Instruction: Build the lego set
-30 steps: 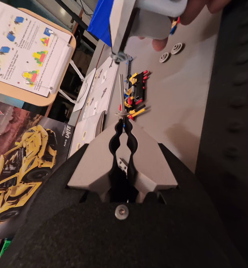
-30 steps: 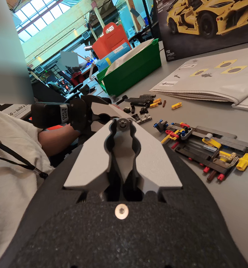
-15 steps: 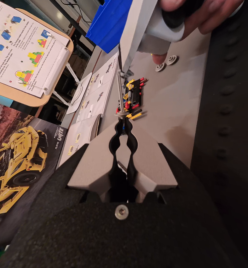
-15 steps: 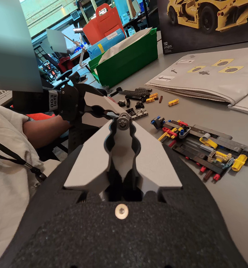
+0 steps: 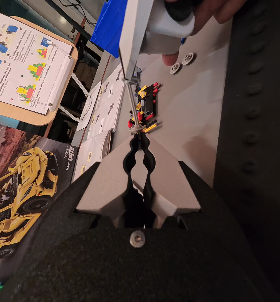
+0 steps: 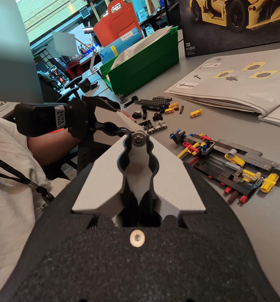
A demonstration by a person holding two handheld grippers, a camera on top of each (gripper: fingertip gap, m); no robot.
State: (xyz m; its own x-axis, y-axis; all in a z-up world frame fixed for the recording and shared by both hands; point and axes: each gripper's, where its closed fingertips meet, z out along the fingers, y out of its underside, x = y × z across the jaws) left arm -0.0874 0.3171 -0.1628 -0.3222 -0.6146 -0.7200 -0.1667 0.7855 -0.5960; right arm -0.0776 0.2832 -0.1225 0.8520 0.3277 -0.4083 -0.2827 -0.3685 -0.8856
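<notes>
Thin grey metal-look axle rod [image 5: 132, 101] with a small grey round bushing [image 5: 136, 128] on its near end is held in the air above the grey tabletop [image 5: 193, 106]. Left hand-held gripper [image 5: 138, 136] is closed on the bushing end of the rod. Right hand-held gripper [image 6: 138, 138] is closed on a grey round disc piece [image 6: 138, 139] at the rod's far end; in the left wrist view it comes in from the top, a person's hand [image 5: 206, 14] around its body. Directly below the rod on the tabletop lies the partly built flat black lego frame with red, yellow and blue pins [image 6: 226, 161], on the right in the right wrist view. Far of it: loose black and yellow lego pieces [image 6: 157, 106], an open grey instruction booklet [image 6: 234, 88], a green plastic bin [image 6: 144, 68], and the black set box printed with a yellow car [image 6: 234, 24]. Two grey wheel hubs [image 5: 181, 62] sit apart from the frame.
</notes>
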